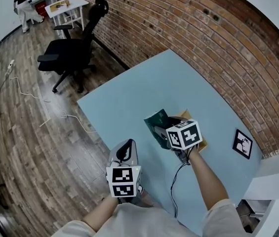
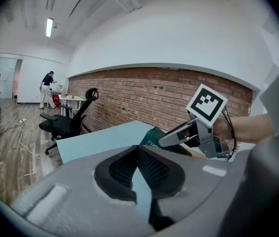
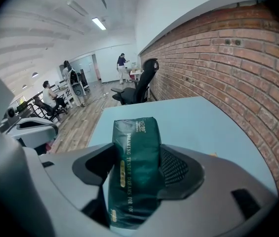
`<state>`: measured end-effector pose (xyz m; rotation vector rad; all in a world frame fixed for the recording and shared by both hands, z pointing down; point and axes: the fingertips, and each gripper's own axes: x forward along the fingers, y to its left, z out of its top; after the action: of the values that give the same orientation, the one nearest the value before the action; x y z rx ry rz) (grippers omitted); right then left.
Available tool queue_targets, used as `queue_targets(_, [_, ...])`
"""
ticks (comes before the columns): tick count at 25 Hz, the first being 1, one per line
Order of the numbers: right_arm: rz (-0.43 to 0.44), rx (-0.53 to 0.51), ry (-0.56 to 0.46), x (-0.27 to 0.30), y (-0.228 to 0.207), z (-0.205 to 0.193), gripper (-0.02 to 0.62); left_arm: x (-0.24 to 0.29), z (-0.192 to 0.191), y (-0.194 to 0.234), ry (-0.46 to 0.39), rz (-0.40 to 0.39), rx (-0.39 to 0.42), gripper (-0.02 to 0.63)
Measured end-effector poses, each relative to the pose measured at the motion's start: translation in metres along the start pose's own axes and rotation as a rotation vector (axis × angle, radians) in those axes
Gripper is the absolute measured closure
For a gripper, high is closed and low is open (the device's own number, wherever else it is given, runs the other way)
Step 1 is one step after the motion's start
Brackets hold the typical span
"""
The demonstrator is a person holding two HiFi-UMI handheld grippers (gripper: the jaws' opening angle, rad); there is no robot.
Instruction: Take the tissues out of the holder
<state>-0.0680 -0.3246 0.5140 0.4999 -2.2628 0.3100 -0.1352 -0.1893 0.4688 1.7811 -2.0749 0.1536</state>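
A dark green tissue pack [image 1: 157,121] sits between the jaws of my right gripper [image 1: 160,131], above the middle of the light blue table [image 1: 129,98]. In the right gripper view the pack [image 3: 134,147] stands on end between both black pads, which press its sides. Tan parts of the wooden holder [image 1: 202,143] show just behind and under that gripper. My left gripper [image 1: 124,151] hovers by the table's near edge, apart from the pack; its pads [image 2: 151,169] meet at the tips with nothing between them. In the left gripper view the right gripper [image 2: 163,141] holds the pack [image 2: 152,135].
A black-and-white marker card [image 1: 242,143] lies on the table near the brick wall [image 1: 188,28]. A black office chair [image 1: 72,53] stands on the wood floor beyond the table's far corner. A white cable [image 1: 30,94] trails on the floor. A person stands far back by a white desk [image 1: 66,6].
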Motion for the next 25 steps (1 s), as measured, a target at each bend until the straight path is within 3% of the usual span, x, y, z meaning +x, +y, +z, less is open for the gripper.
queue_targets(25, [0.051,0.045,0.078,0.049,0.023,-0.047,0.302,0.001,-0.038,0.015,0.07,0.031,-0.031,0.598])
